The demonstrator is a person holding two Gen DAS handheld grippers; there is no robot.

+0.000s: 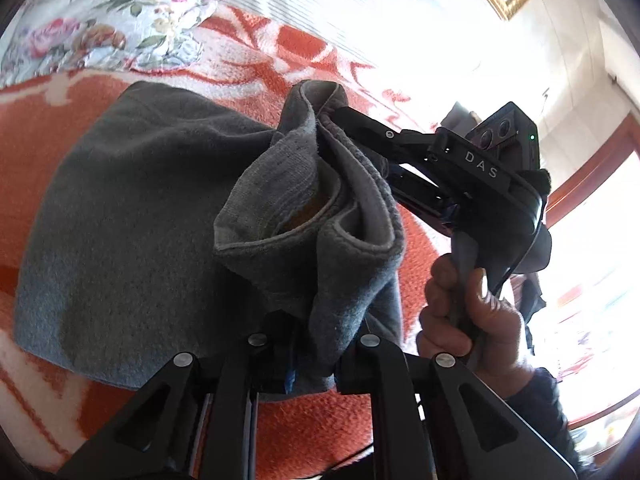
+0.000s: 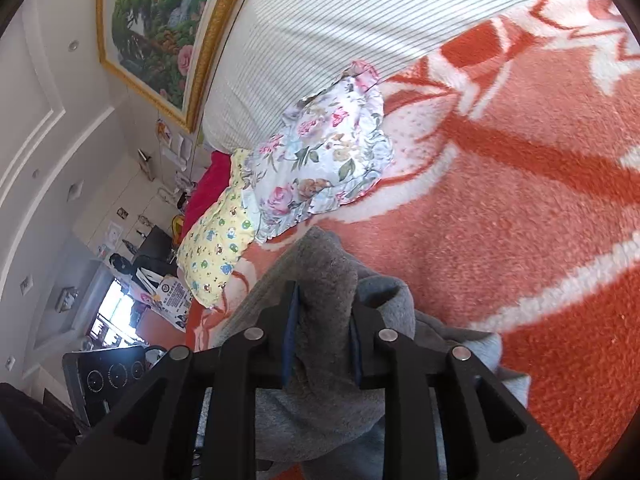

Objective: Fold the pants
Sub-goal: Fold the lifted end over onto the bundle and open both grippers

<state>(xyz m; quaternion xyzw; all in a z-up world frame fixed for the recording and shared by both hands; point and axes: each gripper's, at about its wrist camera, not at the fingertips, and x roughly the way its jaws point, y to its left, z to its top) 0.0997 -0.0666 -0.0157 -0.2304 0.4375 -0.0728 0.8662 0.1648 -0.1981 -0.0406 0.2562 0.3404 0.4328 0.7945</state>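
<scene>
Grey fleece pants (image 1: 120, 220) lie folded on an orange and white blanket (image 1: 360, 420), one end lifted off it in a bunch. My left gripper (image 1: 316, 364) is shut on the bottom of that lifted bunch. My right gripper (image 1: 352, 136) comes in from the right, held by a hand (image 1: 460, 312), and pinches the top of the same bunch. In the right wrist view the right gripper (image 2: 324, 320) has a thick fold of the pants (image 2: 320, 400) filling the gap between its blue pads. The cloth hides both grippers' fingertips.
A floral pillow (image 2: 328, 160) and a yellow patterned pillow (image 2: 216, 252) lie at the head of the bed, against a striped white headboard cushion (image 2: 340, 40). A gold-framed painting (image 2: 160, 20) hangs above. The blanket (image 2: 520, 220) spreads wide to the right.
</scene>
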